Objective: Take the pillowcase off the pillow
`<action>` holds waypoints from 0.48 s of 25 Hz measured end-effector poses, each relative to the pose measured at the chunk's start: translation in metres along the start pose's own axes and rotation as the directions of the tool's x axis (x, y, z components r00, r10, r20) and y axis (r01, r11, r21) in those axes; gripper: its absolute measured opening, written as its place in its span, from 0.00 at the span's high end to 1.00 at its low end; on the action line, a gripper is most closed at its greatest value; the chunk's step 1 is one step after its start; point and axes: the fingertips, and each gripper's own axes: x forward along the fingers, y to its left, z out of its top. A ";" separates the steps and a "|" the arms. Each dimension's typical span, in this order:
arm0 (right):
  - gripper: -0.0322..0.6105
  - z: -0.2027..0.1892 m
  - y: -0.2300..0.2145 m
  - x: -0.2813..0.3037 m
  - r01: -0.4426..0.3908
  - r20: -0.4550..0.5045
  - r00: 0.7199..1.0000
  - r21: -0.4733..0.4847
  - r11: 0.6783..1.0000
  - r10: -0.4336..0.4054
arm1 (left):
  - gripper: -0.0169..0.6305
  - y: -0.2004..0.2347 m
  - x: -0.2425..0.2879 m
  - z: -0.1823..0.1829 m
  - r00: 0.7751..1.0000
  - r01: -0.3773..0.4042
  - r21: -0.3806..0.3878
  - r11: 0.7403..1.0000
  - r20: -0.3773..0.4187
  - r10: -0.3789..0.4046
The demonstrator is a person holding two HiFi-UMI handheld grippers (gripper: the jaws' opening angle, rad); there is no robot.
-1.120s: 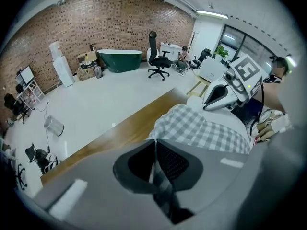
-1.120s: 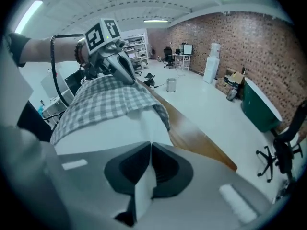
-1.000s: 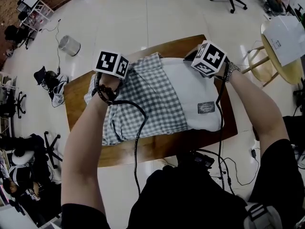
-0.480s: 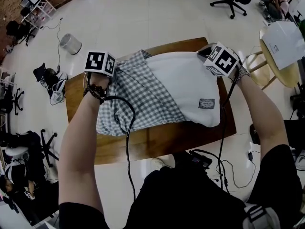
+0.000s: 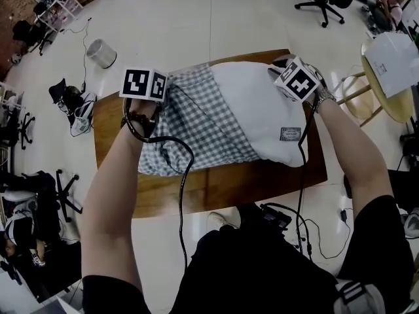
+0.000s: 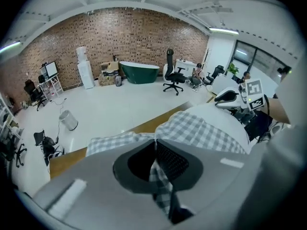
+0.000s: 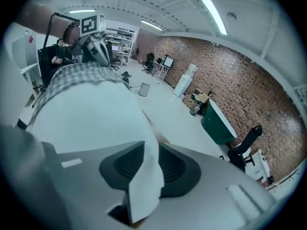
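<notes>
Table: a brown wooden table (image 5: 216,188) carries everything and serves as the reference here.
Pillow: a white stuffed pillow (image 5: 262,103) lies over the table's right half. It is bare there and shows a small dark label toward the table's near edge.
Pillowcase: a grey-and-white checked cloth pillowcase (image 5: 196,129) covers the table's left half, rumpled and bunched. It still sheathes the pillow's left part.
Left gripper: the left gripper (image 6: 154,147) is at the table's far left side. Its jaws are pressed together on a fold of the checked cloth, probably so a pull toward the table's left end drags the case along.
Right gripper: the right gripper (image 7: 149,162) is at the table's far right corner. Its jaws have just been opening and stand slightly parted, with a flap of the pillow's white cloth slack between the pads.
Why opposed: one end anchors while the other pulls, so the pillow does not slide along with its cover.
Progress: roughly half the pillow looks uncovered.
Risk: with the anchor loosened, another pull may drag the pillow itself leftward.
</notes>
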 end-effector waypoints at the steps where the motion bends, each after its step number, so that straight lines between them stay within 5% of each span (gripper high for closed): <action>1: 0.77 0.004 0.002 -0.004 0.002 0.011 1.000 0.006 1.000 -0.002 | 0.94 -0.004 -0.002 0.003 1.000 0.001 0.016 1.000 0.024 -0.002; 3: 0.69 0.017 0.006 -0.016 0.003 0.051 0.999 0.021 1.000 -0.004 | 0.88 -0.012 -0.011 0.008 0.997 -0.004 0.051 0.999 0.072 0.000; 12: 0.68 0.057 0.076 -0.078 -0.028 0.149 0.988 -0.059 0.998 0.037 | 0.65 -0.038 -0.052 -0.015 0.977 -0.014 0.133 0.991 0.212 -0.015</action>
